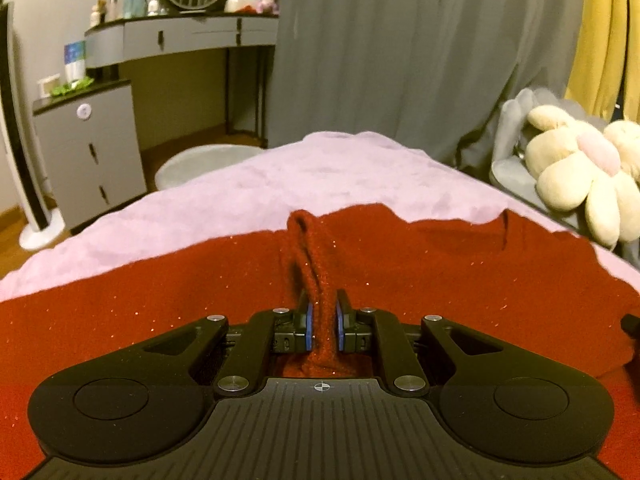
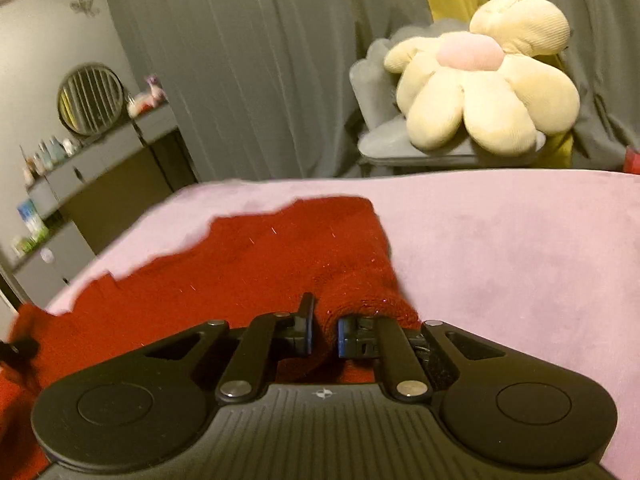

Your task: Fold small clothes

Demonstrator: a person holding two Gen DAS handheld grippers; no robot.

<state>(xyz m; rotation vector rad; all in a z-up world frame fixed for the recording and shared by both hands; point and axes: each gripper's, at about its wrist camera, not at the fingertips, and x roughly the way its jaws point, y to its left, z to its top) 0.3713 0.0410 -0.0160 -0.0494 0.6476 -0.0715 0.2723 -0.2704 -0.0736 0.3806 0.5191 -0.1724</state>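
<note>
A dark red knitted garment (image 1: 460,280) with glitter specks lies spread on a pink bed cover (image 1: 280,184). My left gripper (image 1: 322,320) is shut on a pinched ridge of the red fabric that runs forward from its blue pads. In the right wrist view the same red garment (image 2: 240,264) lies to the left on the pink cover (image 2: 500,248). My right gripper (image 2: 324,330) is shut on a bunched, rolled edge of the garment at its right side.
A cream flower-shaped cushion (image 1: 580,176) sits on a grey chair (image 2: 400,144) beyond the bed. Grey curtains (image 1: 380,60) hang behind. A grey dressing table (image 1: 180,36) with a round mirror, a cabinet (image 1: 88,152), a white round stool (image 1: 200,164) and a tower fan stand at left.
</note>
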